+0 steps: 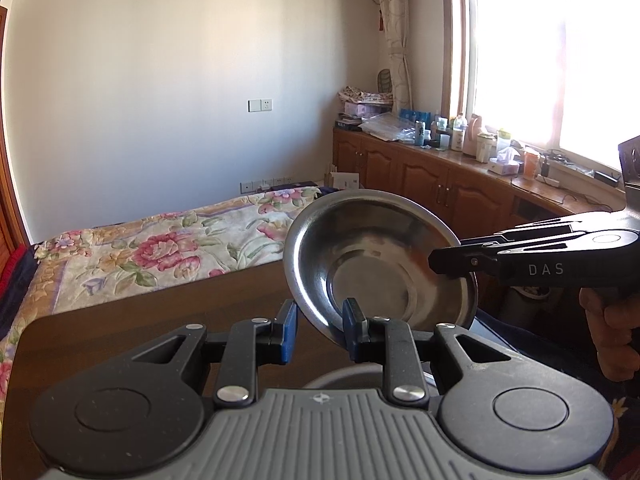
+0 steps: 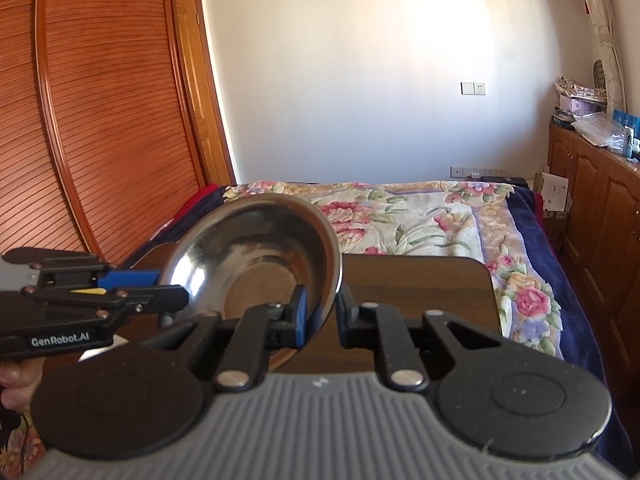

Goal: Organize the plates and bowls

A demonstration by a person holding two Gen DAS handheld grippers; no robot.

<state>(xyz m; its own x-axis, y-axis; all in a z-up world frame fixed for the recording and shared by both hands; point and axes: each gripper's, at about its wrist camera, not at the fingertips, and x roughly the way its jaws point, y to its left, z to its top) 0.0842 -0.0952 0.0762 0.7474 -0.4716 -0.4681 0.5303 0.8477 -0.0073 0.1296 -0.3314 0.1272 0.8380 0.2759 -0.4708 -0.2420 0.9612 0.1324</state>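
Note:
A steel bowl hangs tilted in the air above a brown wooden table. My left gripper is shut on its near rim, one blue pad outside the wall and one inside. My right gripper comes in from the right and pinches the rim on that side. In the right wrist view the same bowl sits left of centre. There my right gripper clamps its edge, and my left gripper holds the opposite rim.
A bed with a floral blanket lies beyond the table. Wooden cabinets crowded with bottles run under the window. A louvred wardrobe stands at left. A grey round rim shows under the left gripper.

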